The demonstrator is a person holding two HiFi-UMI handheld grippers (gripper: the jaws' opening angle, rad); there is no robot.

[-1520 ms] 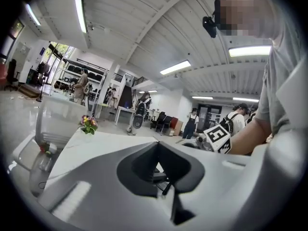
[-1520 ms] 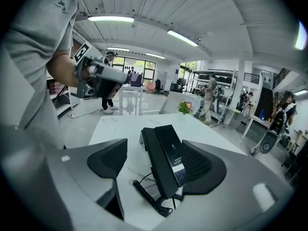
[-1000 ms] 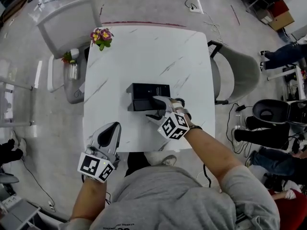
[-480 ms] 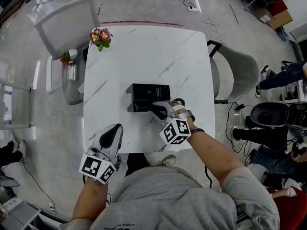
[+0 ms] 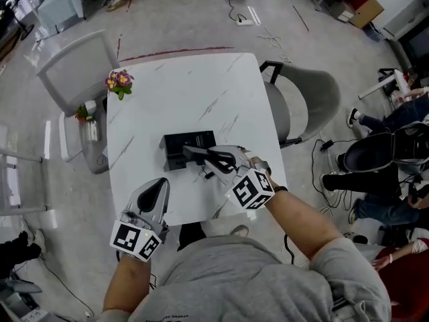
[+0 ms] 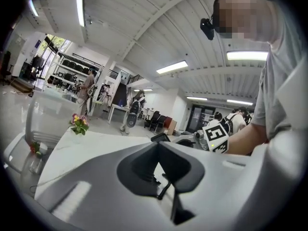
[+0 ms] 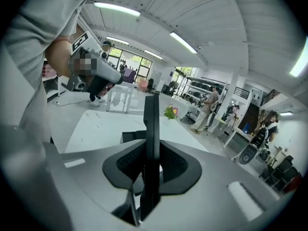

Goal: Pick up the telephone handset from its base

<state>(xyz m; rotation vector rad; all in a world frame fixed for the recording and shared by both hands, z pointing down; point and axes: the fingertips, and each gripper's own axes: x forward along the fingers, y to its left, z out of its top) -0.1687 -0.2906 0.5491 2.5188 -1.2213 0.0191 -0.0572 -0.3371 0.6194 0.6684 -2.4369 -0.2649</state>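
The black telephone base (image 5: 175,144) sits mid-table on the white marble table (image 5: 201,92). My right gripper (image 5: 218,157) is shut on the black handset (image 5: 197,152), which hangs above the base's right side. Its jaws have just been closing, and the handset is between them. In the right gripper view the handset (image 7: 151,124) stands edge-on between the pads, with the base (image 7: 131,136) below it. My left gripper (image 5: 161,182) hovers at the table's near edge with its tips together and nothing in them. The left gripper view shows the handset's end (image 6: 160,137).
A small pot of flowers (image 5: 119,81) stands at the table's far left corner. Grey chairs flank the table on the left (image 5: 70,62) and right (image 5: 312,102). Cables lie on the floor, and other people stand around the room.
The right gripper has closed on the handset and lifted it off the base. The left gripper has risen a little at the near edge.
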